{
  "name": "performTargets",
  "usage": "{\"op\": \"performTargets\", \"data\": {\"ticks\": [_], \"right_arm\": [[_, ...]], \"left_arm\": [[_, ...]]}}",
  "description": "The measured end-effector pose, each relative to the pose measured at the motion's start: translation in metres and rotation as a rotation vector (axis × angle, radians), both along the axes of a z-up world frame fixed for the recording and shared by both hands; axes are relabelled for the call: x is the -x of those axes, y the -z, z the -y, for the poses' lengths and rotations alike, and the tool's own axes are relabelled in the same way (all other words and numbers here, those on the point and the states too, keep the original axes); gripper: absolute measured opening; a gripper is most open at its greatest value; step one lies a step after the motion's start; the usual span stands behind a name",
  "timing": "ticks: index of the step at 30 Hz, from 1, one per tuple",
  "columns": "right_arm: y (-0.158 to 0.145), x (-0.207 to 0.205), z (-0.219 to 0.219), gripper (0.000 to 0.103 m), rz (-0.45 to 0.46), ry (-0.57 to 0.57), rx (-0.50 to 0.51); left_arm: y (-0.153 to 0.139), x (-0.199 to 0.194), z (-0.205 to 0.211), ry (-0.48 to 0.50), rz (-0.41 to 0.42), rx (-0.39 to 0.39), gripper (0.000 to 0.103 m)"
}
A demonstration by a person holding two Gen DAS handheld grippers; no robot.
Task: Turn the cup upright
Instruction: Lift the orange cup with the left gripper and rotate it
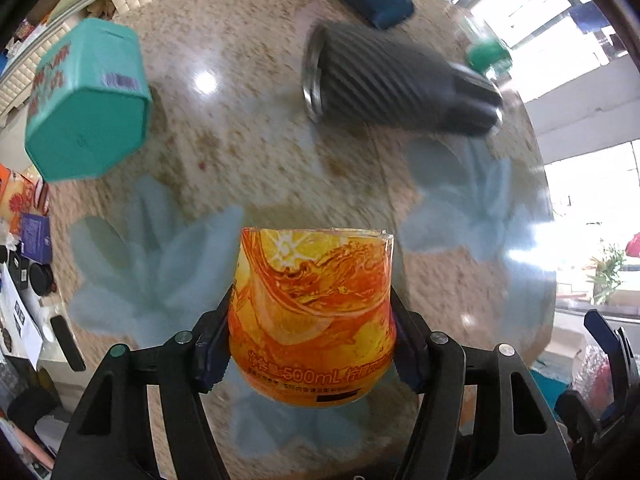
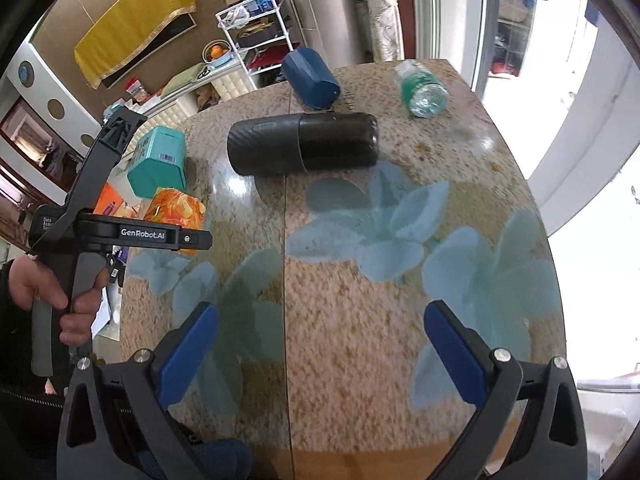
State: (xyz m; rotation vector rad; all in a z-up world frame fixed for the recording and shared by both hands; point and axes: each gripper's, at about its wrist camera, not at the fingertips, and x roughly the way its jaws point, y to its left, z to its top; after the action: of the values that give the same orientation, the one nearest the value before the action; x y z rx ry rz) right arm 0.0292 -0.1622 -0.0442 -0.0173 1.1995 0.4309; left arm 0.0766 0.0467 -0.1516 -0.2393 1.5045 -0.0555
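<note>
My left gripper (image 1: 312, 344) is shut on an orange printed cup (image 1: 312, 312) marked 500mL and holds it above the flowered table (image 1: 240, 152). The cup's far end points away from me; I cannot tell which end is open. In the right wrist view the same cup (image 2: 176, 208) sits in the left gripper (image 2: 168, 236) at the table's left edge. My right gripper (image 2: 320, 356) is open and empty over the table's near side.
A black ribbed flask (image 1: 396, 84) (image 2: 304, 144) lies on its side mid-table. A teal hexagonal box (image 1: 88, 100) (image 2: 160, 160) stands at the left. A dark blue box (image 2: 312, 76) and a green-labelled plastic bottle (image 2: 424, 88) lie at the far edge.
</note>
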Motion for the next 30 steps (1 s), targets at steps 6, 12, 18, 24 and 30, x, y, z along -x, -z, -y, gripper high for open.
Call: {"op": "performTargets", "data": {"ticks": [6,12,18,24,30], "right_arm": [[-0.001,0.016,0.02,0.103,-0.004,0.008,0.026],[0.008,0.015,0.041,0.103,-0.047,-0.033,0.043],[0.017,0.012,0.058,0.103,-0.081,-0.109,0.048],[0.029,0.012,0.068,0.103,-0.118,-0.18,0.044],[0.035,0.009,0.076,0.103,-0.136,-0.216,0.041]], "left_arm": [[0.009,0.026,0.02,-0.02,-0.04,0.008,0.07],[0.022,0.045,0.033,-0.122,-0.089,0.038,0.07],[0.037,0.058,0.06,-0.194,-0.111,0.027,0.07],[0.046,0.066,0.068,-0.235,-0.116,0.018,0.07],[0.048,0.063,0.079,-0.245,-0.124,-0.052,0.071]]}}
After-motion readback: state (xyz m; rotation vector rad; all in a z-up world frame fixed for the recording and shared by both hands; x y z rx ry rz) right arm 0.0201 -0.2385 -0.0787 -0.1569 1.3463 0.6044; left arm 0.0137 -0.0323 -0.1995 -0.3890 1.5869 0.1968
